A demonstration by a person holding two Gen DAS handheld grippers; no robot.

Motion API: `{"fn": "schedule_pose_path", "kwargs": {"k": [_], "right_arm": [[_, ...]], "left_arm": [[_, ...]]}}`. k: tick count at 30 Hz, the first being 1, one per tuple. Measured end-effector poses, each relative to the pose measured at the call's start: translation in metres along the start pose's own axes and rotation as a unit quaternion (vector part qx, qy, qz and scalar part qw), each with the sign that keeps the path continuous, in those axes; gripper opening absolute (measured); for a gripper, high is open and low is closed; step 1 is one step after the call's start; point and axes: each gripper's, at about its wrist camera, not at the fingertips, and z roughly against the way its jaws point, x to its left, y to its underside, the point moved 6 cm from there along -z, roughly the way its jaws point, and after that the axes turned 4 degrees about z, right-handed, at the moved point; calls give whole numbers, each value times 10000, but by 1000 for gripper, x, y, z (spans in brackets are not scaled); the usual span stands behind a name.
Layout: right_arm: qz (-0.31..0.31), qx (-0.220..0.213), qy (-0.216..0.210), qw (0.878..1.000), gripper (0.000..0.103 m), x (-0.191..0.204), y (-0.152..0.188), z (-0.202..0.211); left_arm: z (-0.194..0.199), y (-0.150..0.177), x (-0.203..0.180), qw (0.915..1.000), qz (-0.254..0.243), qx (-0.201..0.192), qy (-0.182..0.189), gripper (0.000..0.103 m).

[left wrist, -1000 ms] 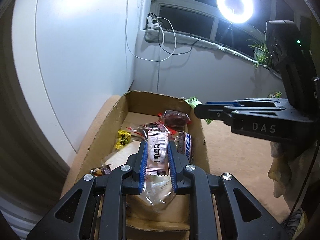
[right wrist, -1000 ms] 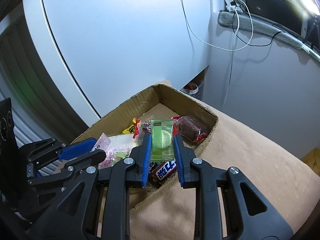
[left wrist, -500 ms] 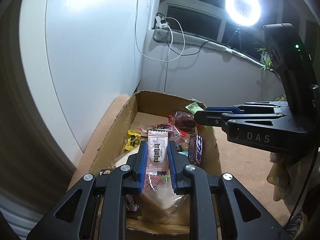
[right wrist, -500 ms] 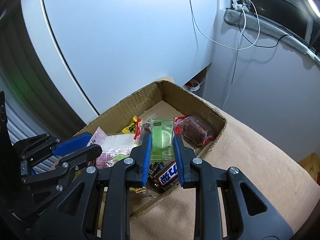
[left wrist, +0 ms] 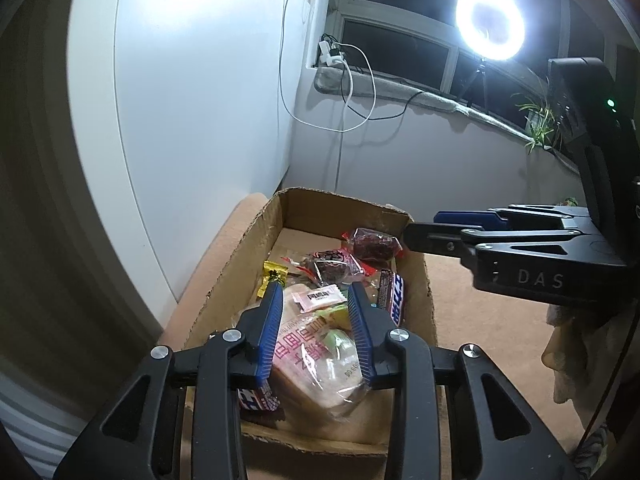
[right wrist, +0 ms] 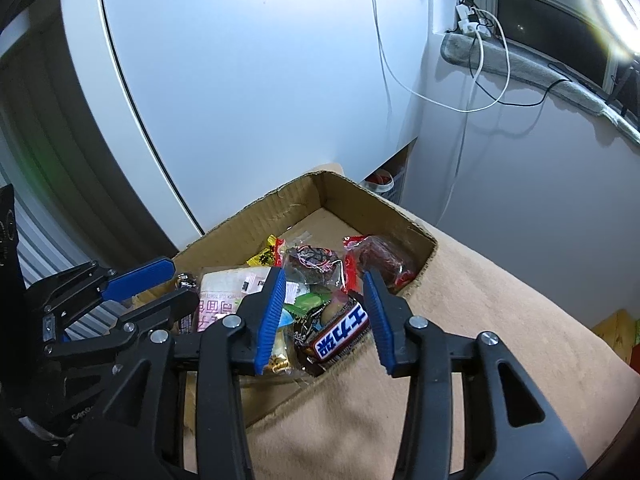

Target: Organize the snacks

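An open cardboard box (left wrist: pixel 340 200) of mixed snacks stands on a tan cloth. Over its near end hangs my left gripper (left wrist: pixel 315 292), its jaws opening. The small pink packet (left wrist: pixel 320 298) lies loose between the blue pads on a big bread bag (left wrist: pixel 312 360), with neither pad pressing it. My right gripper (right wrist: pixel 324 274) hovers over the box (right wrist: pixel 248 224) from the other side, its jaws also opening. The green packet (right wrist: pixel 310 300) lies among the snacks below it, beside a brown chocolate bar (right wrist: pixel 340 336). Each view shows the other gripper side-on (left wrist: pixel 424 226) (right wrist: pixel 176 284).
White wall panels (left wrist: pixel 192 120) stand close behind and left of the box. The tan cloth (right wrist: pixel 500 340) stretches to the right. A window sill with hanging cables (left wrist: pixel 352 92), a ring light (left wrist: pixel 490 26) and a plant (left wrist: pixel 540 128) lie beyond. Crumpled fabric (left wrist: pixel 576 344) hangs at the right.
Both grippers went from shut to open. The pink packet dropped out of the left one and the green packet out of the right one, both into the box.
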Motion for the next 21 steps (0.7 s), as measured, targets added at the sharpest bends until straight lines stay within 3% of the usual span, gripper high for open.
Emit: {"fn": "schedule_pose_path", "kwargs": {"k": [1,4,9,11,16,21], "right_arm": [[-13,-37,-2,10000,42,0,1,5],[-25,-138,-12,9999,43,0,5,17],[25,-339,85,9994,62,4,13,37],[34,-414,113,9991,63,6,18,46],[-17,-598,232,9979,80,8,34,67],[-92,-716,431,9965,84,8,51,85]], "left_arm": [[2,1,-1,10000,8,-14,0,33],[9,1,-4,10000,17,-97,1,49],[25,1,-11,9997,113,-222,53,54],[32,2,-14,9995,127,-277,82,65],[50,5,-22,9989,190,-425,-14,74],[65,10,-27,9979,233,-560,-226,81]]}}
